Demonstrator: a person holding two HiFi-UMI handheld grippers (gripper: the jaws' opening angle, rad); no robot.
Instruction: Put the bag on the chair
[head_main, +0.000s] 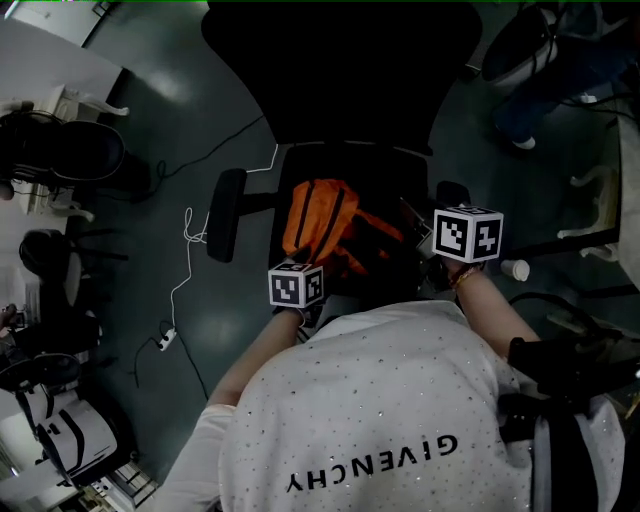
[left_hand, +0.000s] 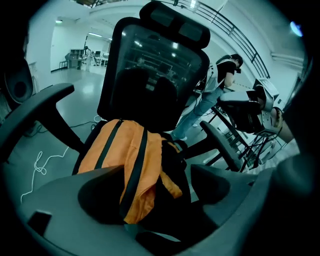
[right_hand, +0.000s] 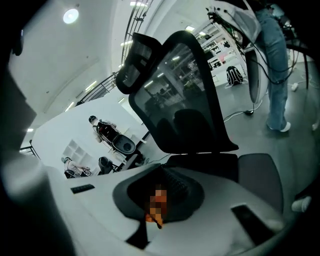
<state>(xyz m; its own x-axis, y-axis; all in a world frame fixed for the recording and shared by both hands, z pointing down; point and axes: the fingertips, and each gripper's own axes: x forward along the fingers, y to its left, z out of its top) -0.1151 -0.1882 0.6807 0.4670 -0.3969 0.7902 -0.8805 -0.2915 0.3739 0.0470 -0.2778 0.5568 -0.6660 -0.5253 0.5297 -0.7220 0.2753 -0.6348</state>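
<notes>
The bag (head_main: 325, 228), orange with black straps, lies on the seat of the chair (head_main: 340, 80), a black office chair with a tall backrest. In the left gripper view the bag (left_hand: 125, 160) rests against the lower part of the chair (left_hand: 150, 65) backrest, between the two armrests.

Left hand-held gripper (head_main: 300, 278): positioned at the near edge of the seat, just beside the near left end of the bag. In its own view the left hand-held gripper (left_hand: 165, 200) has its jaws wide apart. A fold of the bag hangs in the gap between them, and neither pad presses on it.

Right hand-held gripper (head_main: 458, 240): positioned at the near right of the seat, beside the right armrest. In its own view the right hand-held gripper (right_hand: 154, 216) has its jaws together, with a small piece of orange bag fabric pinched at the tips. The chair (right_hand: 185, 100) backrest stands beyond them.

A white cable (head_main: 185, 270) lies on the floor (head_main: 200, 120) to the left of the chair.
</notes>
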